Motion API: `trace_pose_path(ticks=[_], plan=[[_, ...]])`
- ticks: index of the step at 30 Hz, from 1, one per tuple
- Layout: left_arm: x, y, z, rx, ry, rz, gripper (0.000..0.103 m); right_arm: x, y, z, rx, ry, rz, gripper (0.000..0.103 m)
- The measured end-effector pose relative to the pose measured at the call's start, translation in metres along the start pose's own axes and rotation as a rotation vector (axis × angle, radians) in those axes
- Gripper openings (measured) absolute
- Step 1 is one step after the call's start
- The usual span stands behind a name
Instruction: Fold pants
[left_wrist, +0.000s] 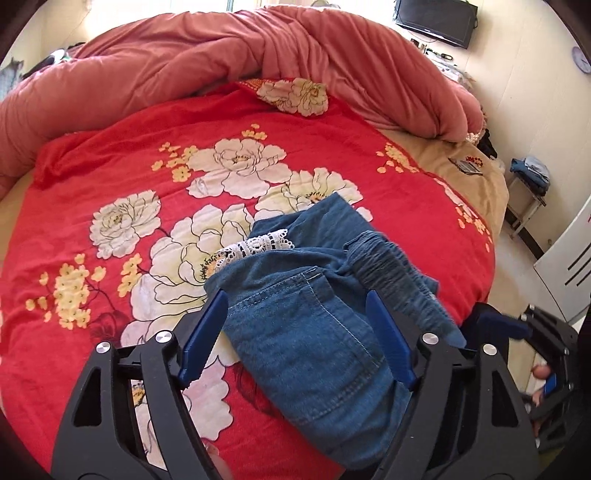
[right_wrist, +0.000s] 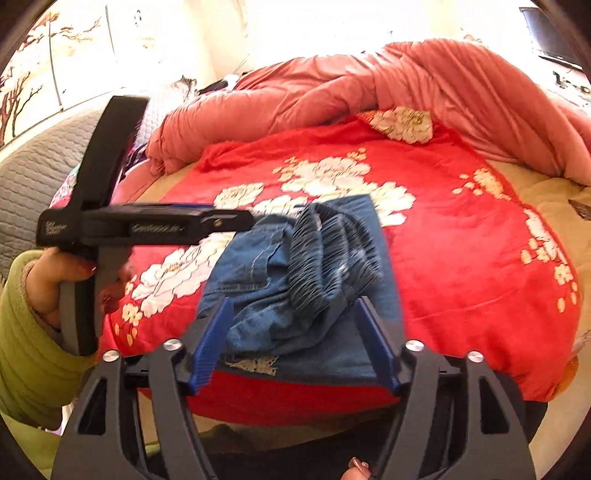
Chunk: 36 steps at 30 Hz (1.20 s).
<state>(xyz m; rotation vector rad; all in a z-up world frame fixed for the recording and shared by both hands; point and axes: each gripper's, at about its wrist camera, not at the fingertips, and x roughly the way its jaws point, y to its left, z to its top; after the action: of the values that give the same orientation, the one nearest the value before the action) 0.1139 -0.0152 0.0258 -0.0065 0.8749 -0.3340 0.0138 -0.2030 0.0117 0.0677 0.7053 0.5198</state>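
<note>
Blue denim pants (left_wrist: 314, 317) with an elastic waistband (left_wrist: 395, 273) and white lace trim (left_wrist: 258, 245) lie bunched and partly folded on the red floral bedspread (left_wrist: 129, 177). My left gripper (left_wrist: 295, 299) is open, its blue fingers standing on either side of the denim. In the right wrist view the pants (right_wrist: 295, 266) lie near the bed's front edge, with my right gripper (right_wrist: 295, 306) open around the heap, just above it. The left gripper's black body (right_wrist: 147, 225), held by a hand in a green sleeve, reaches to the pants from the left.
A pink quilt (left_wrist: 221, 55) is heaped along the far side of the bed. A beige sheet (left_wrist: 461, 158) shows at the right, with a small flat item on it. A stool (left_wrist: 528, 184) with clothes and a wall television (left_wrist: 436, 20) stand beyond the bed.
</note>
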Motion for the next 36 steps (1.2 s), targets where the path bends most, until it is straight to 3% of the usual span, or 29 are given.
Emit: trace_pose_path(ticks=[4,12,29,36], plan=[[-0.014,-0.002,0.0,0.003,-0.024,0.005,0.075,-0.007,-0.003,0.002,0.011,-0.02,-0.022,0.082],[-0.031,-0.001,-0.003,0.006,-0.053,0.031,0.088,-0.013,-0.008,0.006,0.024,-0.04,-0.052,0.087],[-0.019,0.029,-0.015,-0.075,-0.027,0.087,0.091,0.0,-0.057,0.021,0.092,-0.023,-0.125,0.087],[-0.001,0.039,-0.027,-0.146,0.023,0.049,0.092,0.022,-0.078,0.029,0.137,0.018,-0.126,0.087]])
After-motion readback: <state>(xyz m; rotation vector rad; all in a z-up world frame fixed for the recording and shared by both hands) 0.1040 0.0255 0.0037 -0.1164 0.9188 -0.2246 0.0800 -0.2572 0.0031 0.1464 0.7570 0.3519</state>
